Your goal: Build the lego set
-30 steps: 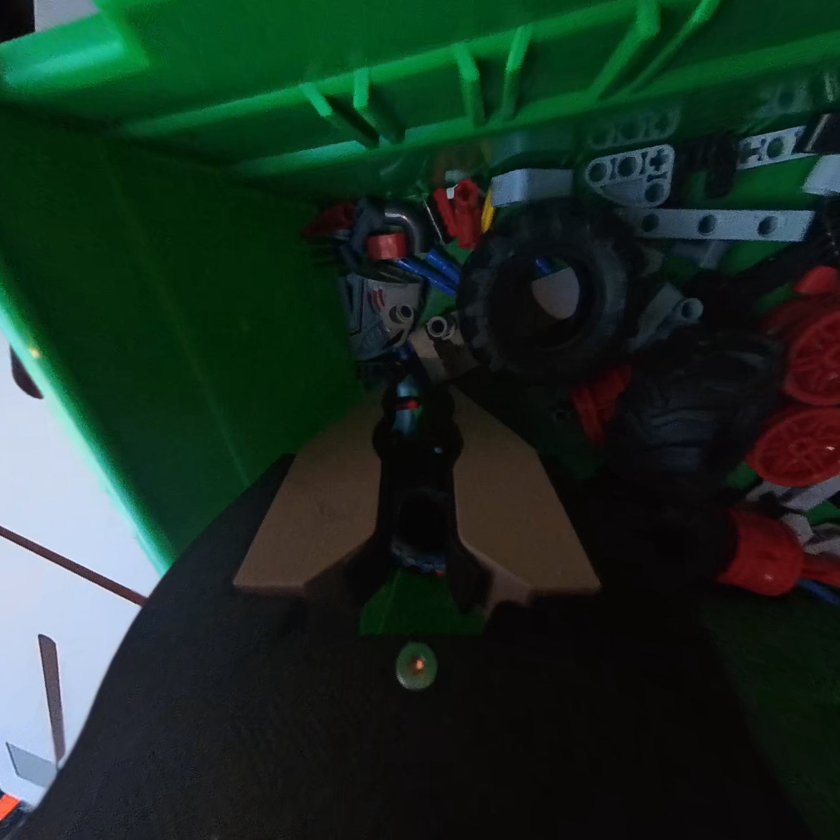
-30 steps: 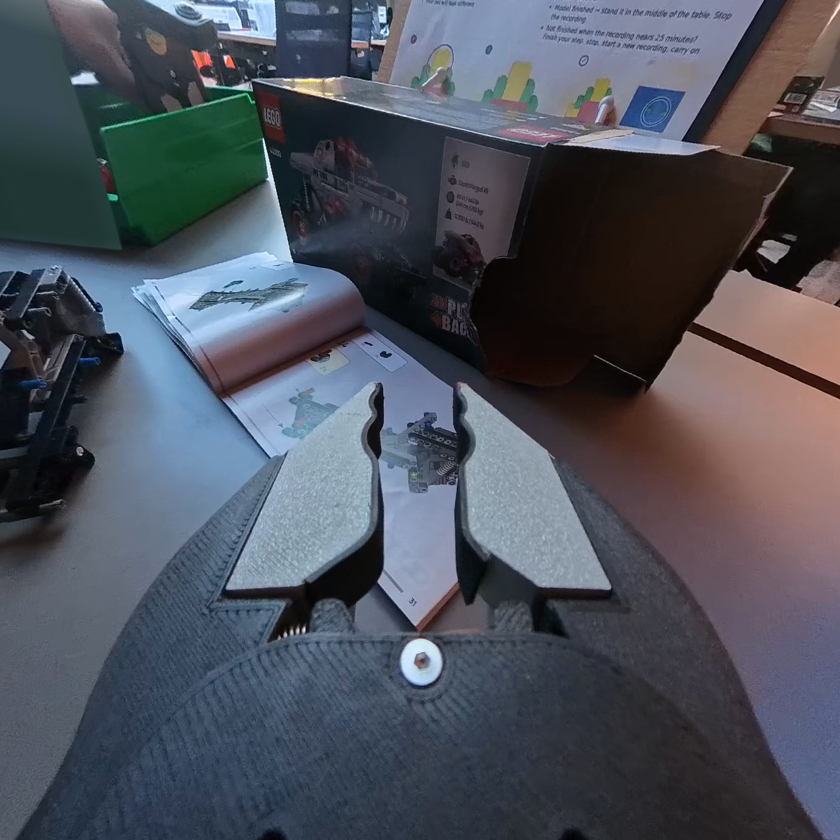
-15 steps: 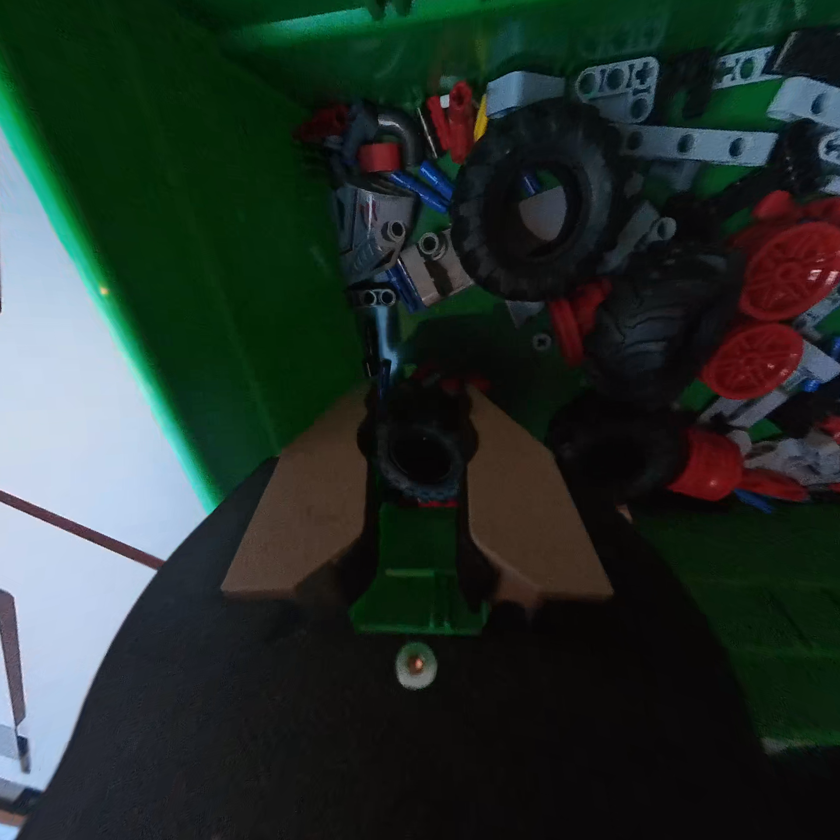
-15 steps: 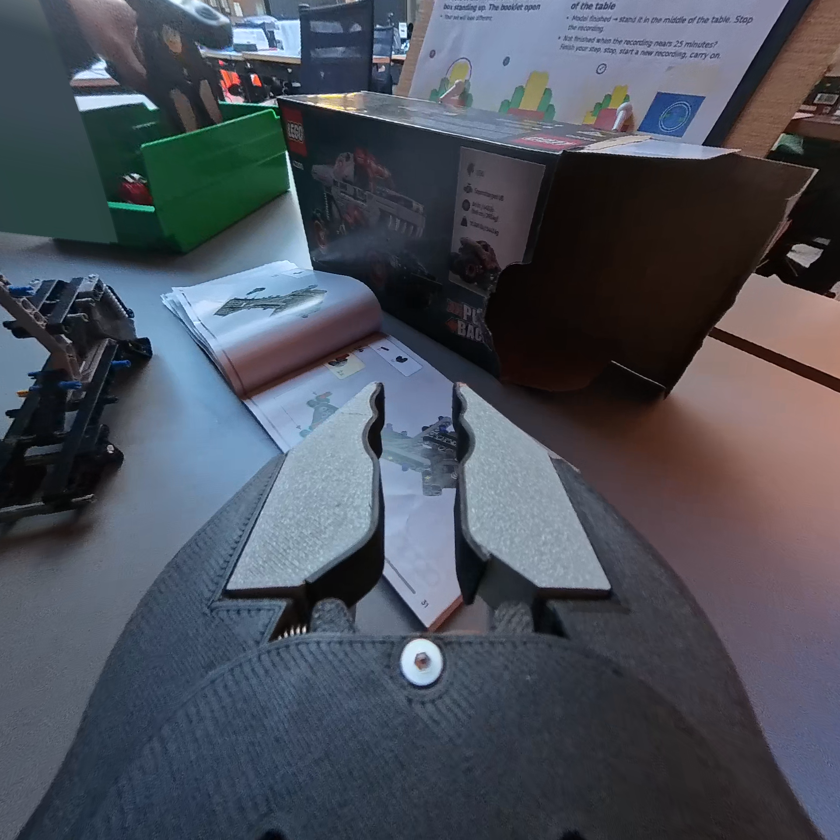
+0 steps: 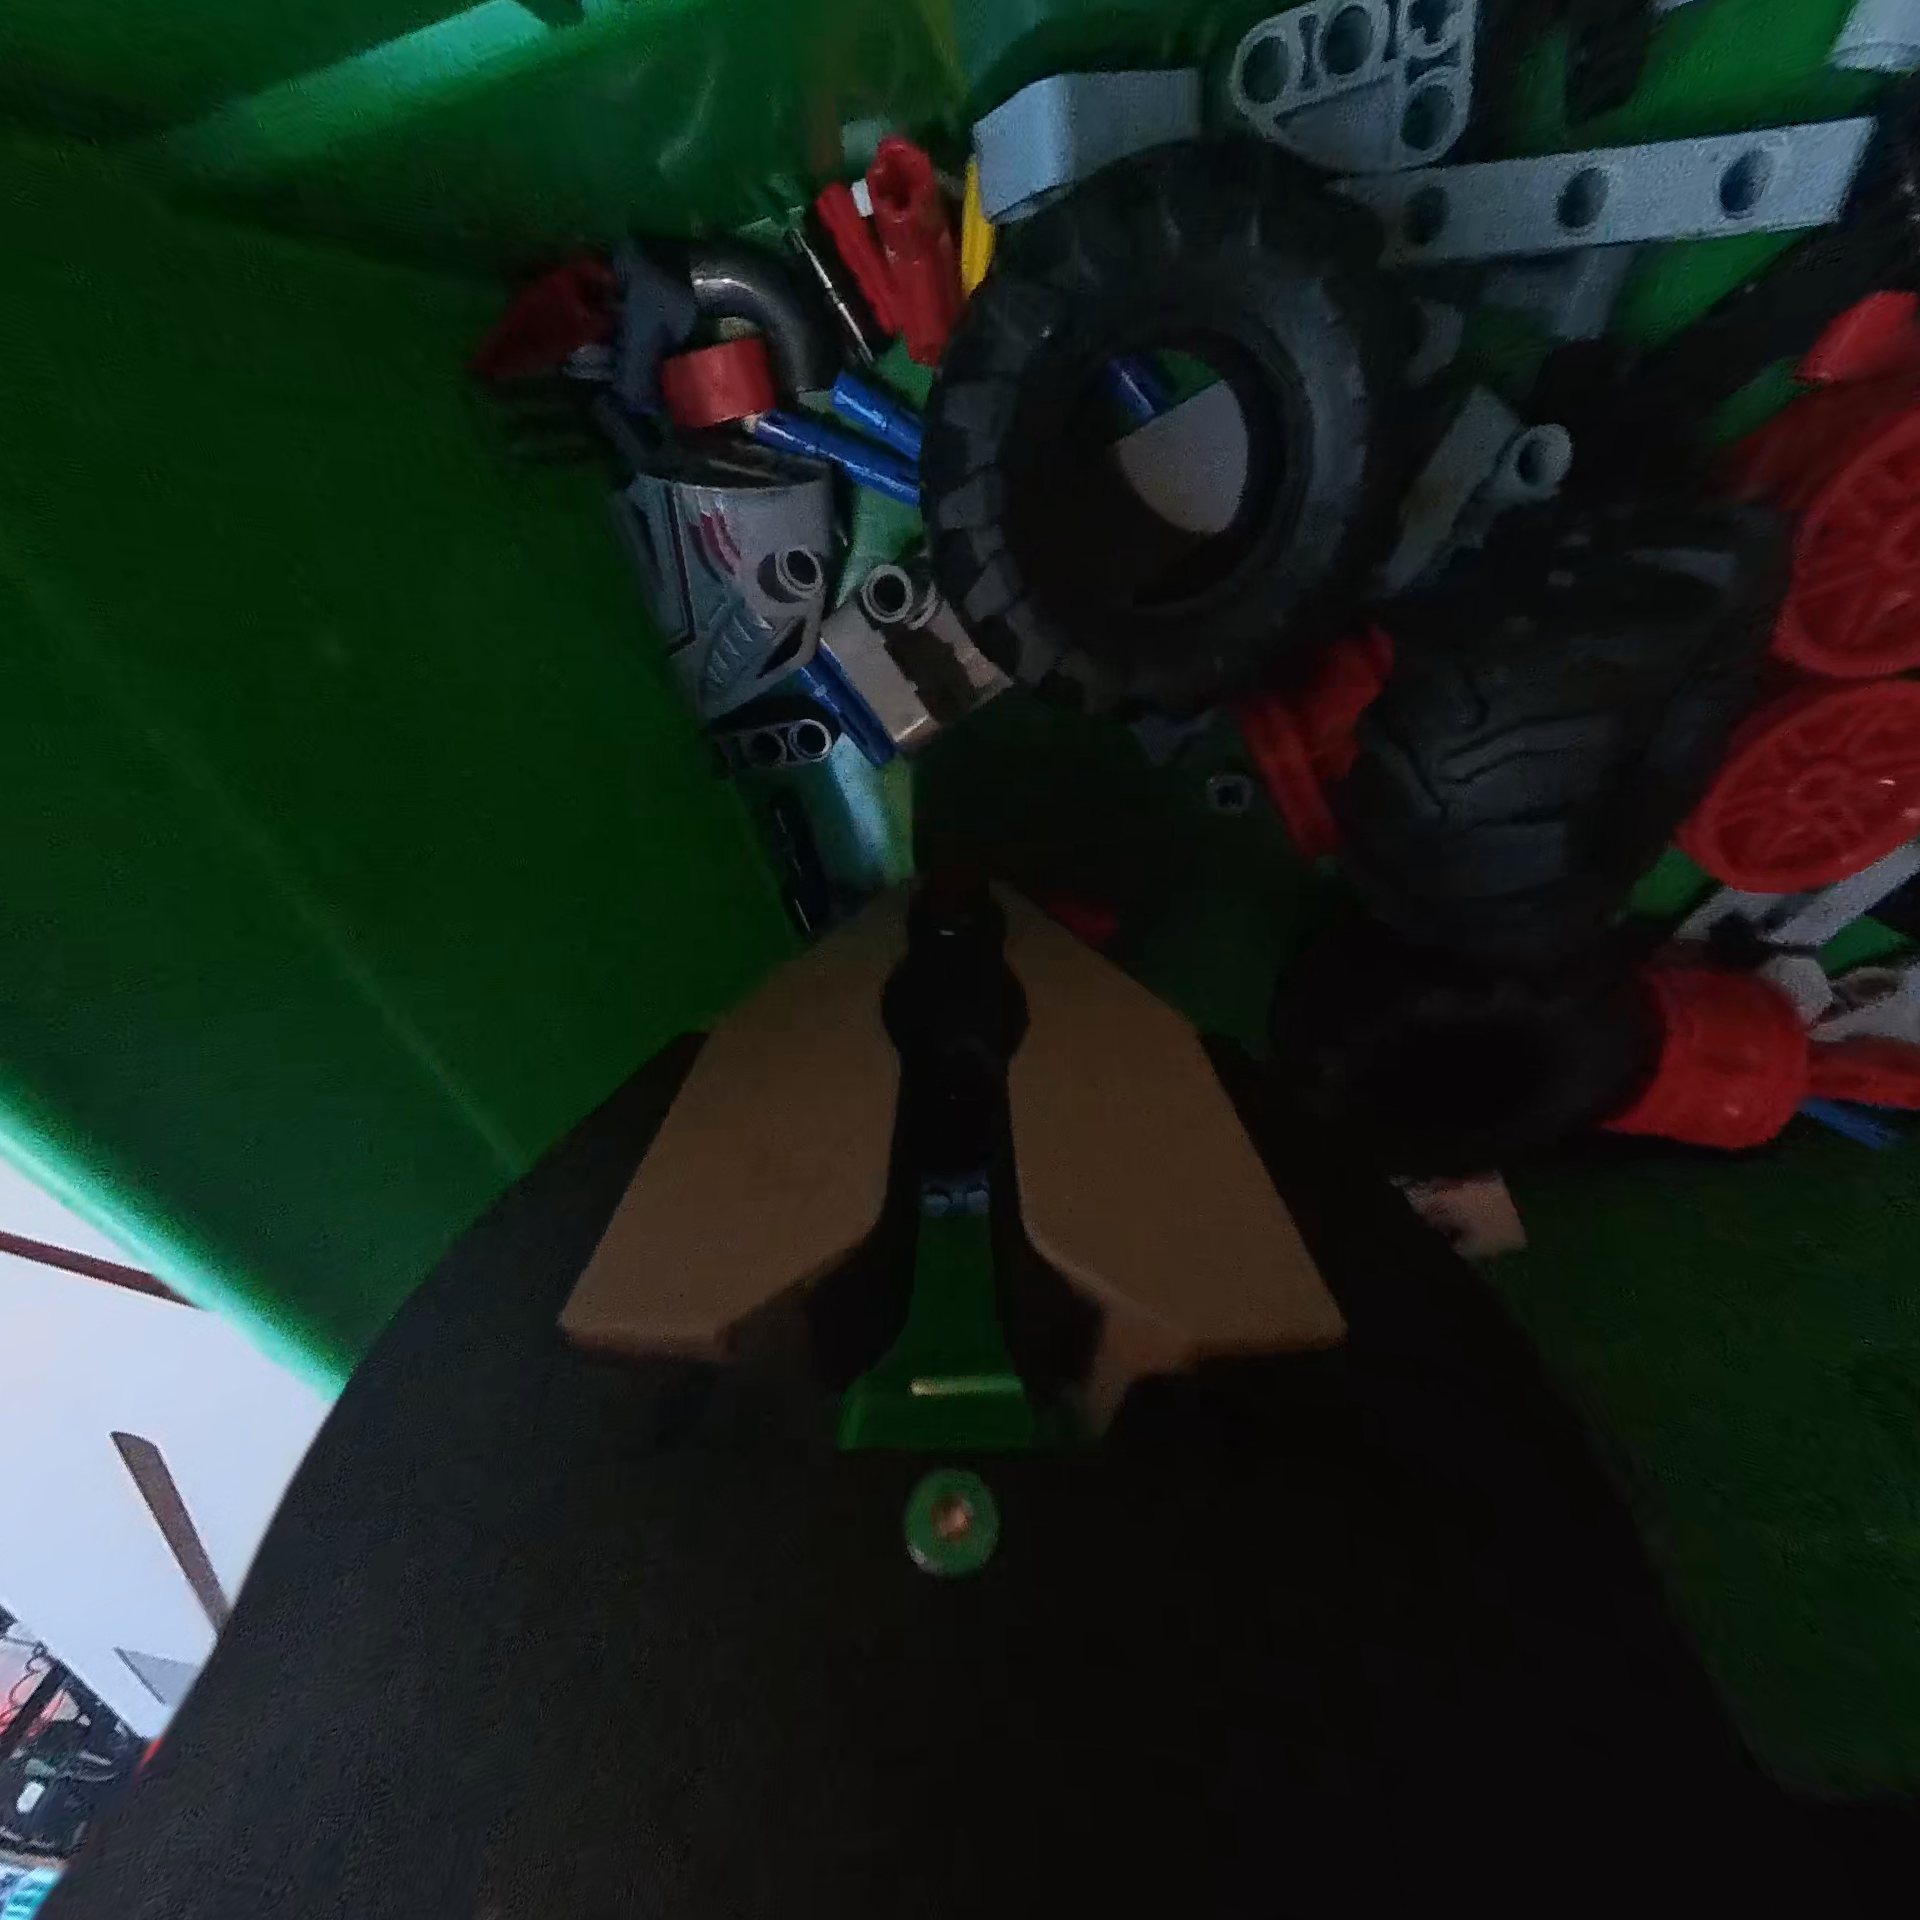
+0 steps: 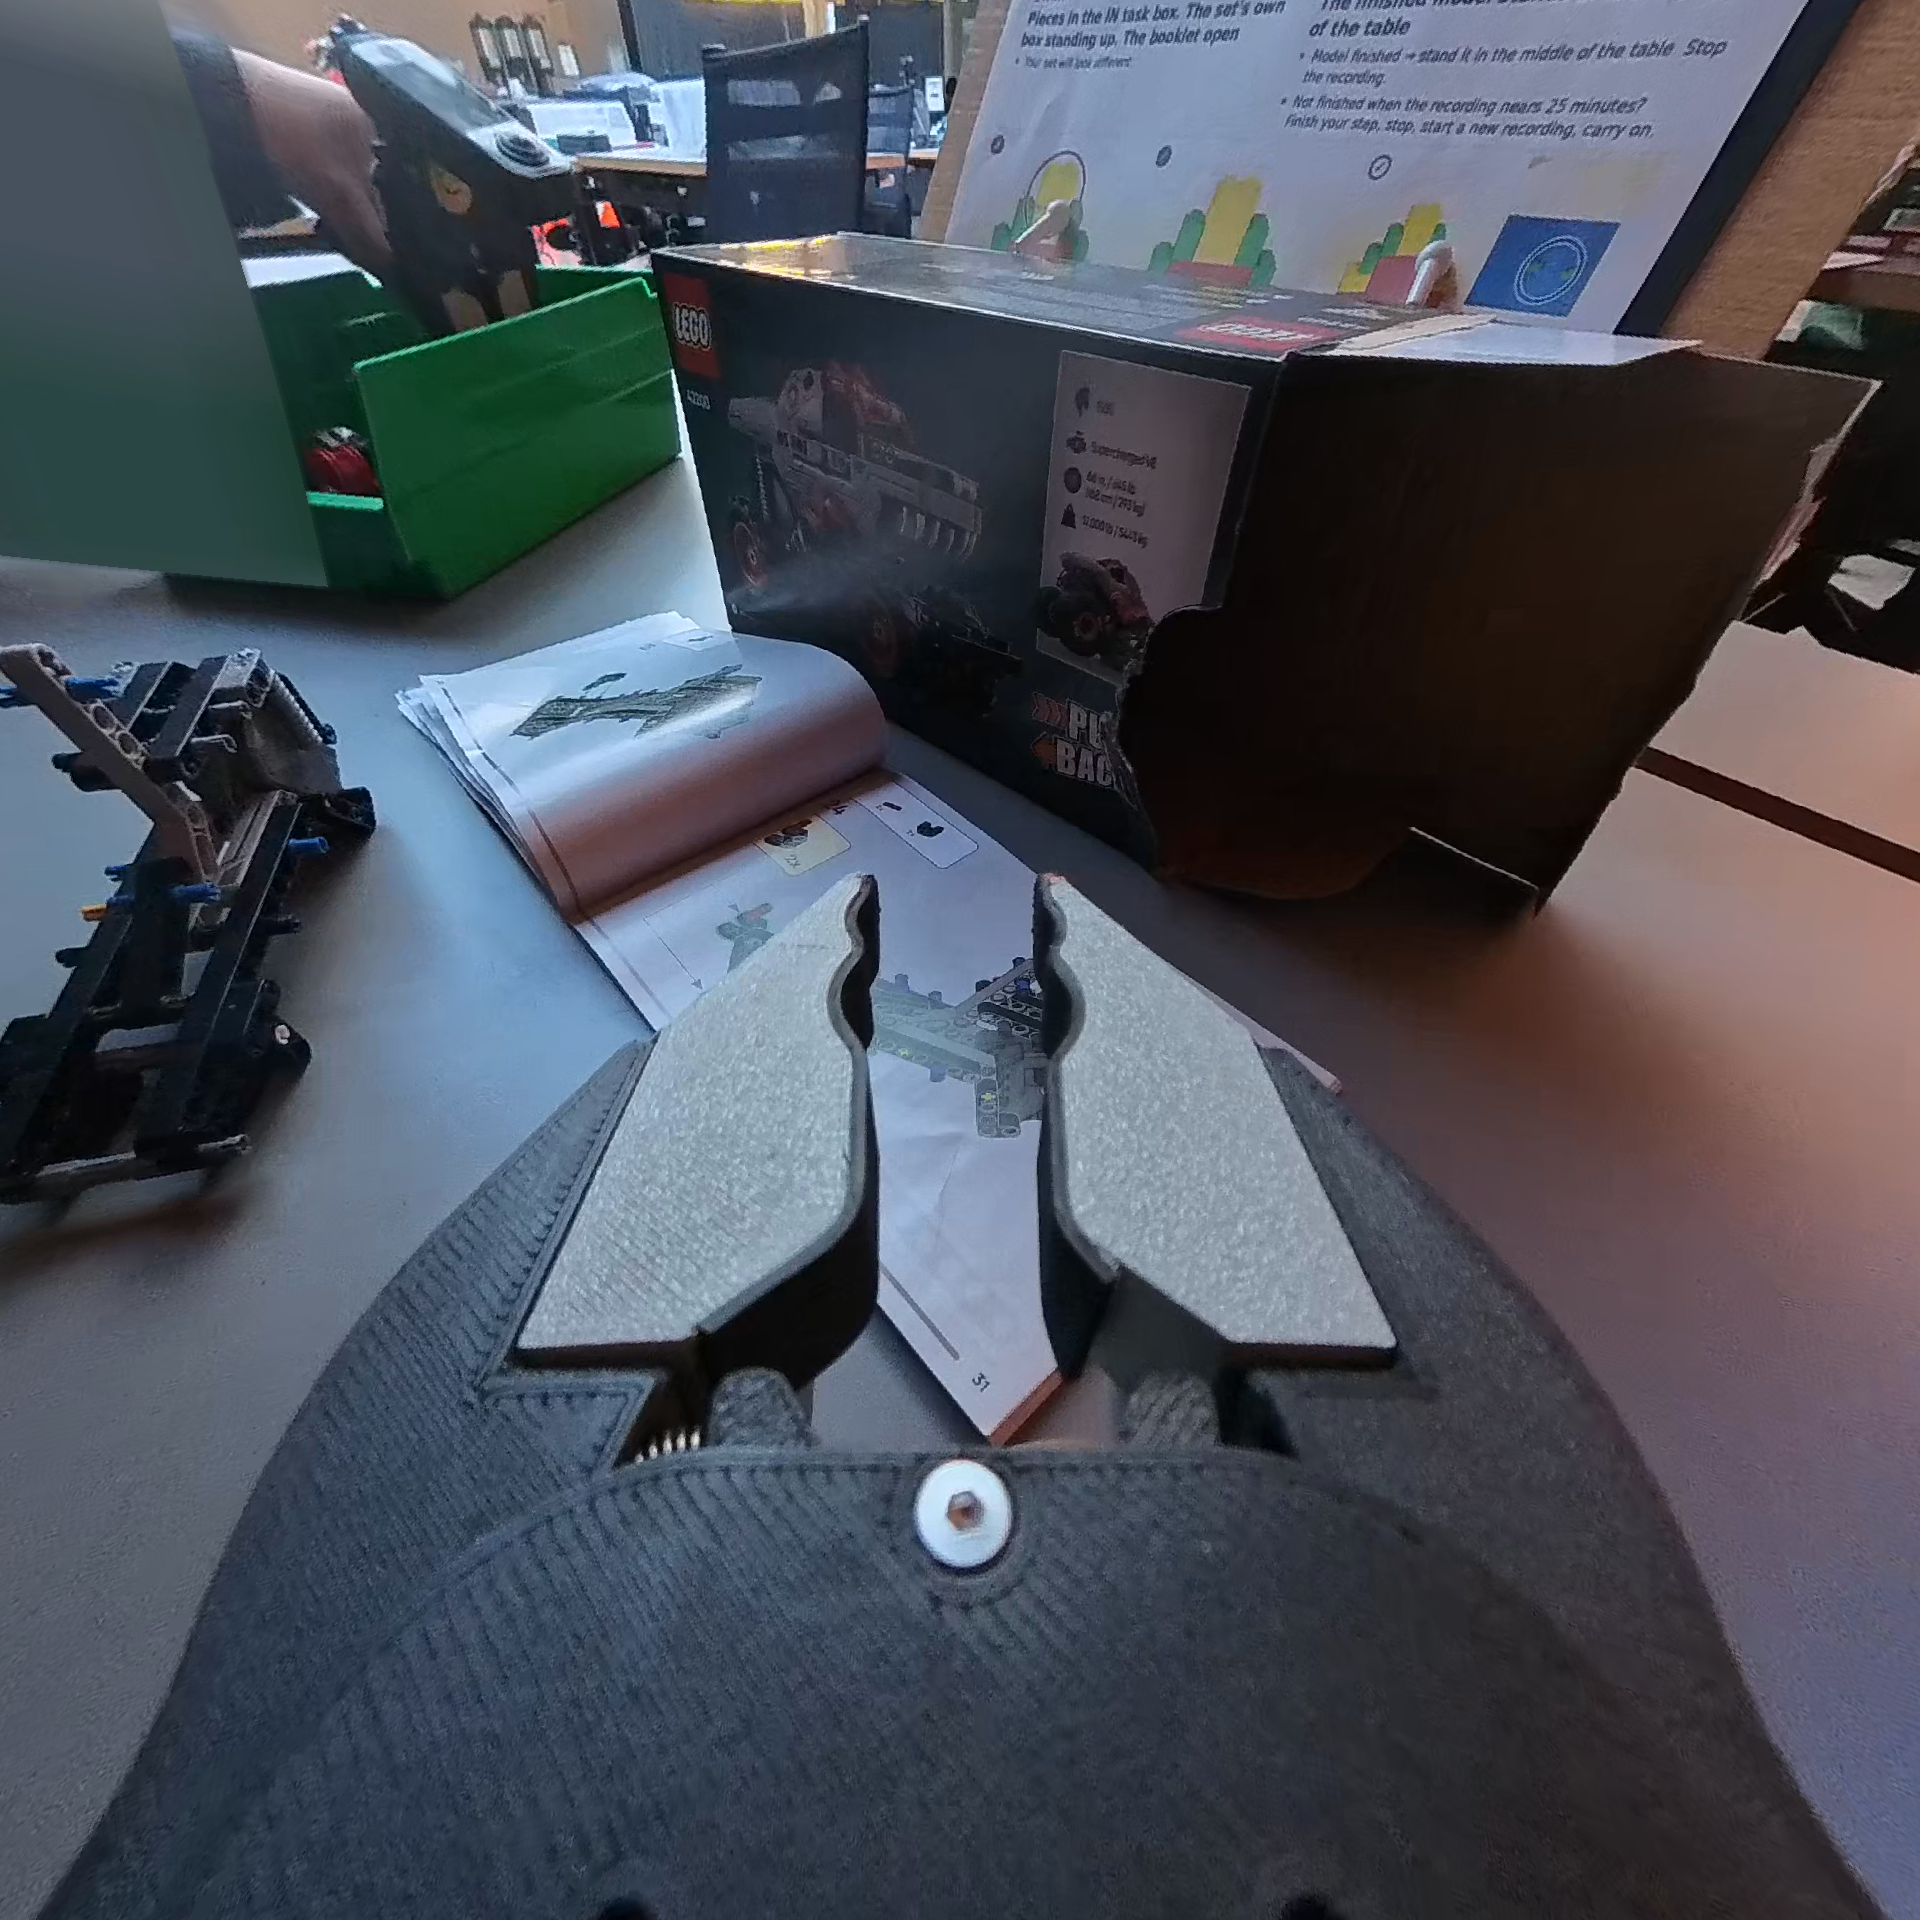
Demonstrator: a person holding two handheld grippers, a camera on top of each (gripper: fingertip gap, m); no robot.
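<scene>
My left gripper (image 5: pixel 954 914) is inside the green parts bin (image 5: pixel 312 623), low near its left wall. Its jaws are shut on a small black Lego piece (image 5: pixel 951 1029), dark and hard to make out. Loose parts lie ahead: a black tyre (image 5: pixel 1143 436), a second tyre (image 5: pixel 1538 748), red wheel hubs (image 5: pixel 1808 800) and grey beams (image 5: pixel 1610 197). My right gripper (image 6: pixel 956 894) is open and empty over the open instruction booklet (image 6: pixel 665 748). The part-built black chassis (image 6: pixel 177 914) lies on the table to its left.
The set's dark box (image 6: pixel 987 488) stands behind the booklet. The green bin (image 6: pixel 520 416) is at the back left, with a hand holding the left gripper (image 6: pixel 468 208) in it. A printed poster (image 6: pixel 1351 135) stands at the back. The grippers' ends are close to 65 centimeters from one another.
My left gripper's jaws have narrowed on the black piece and shifted within the bin. My right gripper has swung slightly left, bringing the chassis further into view.
</scene>
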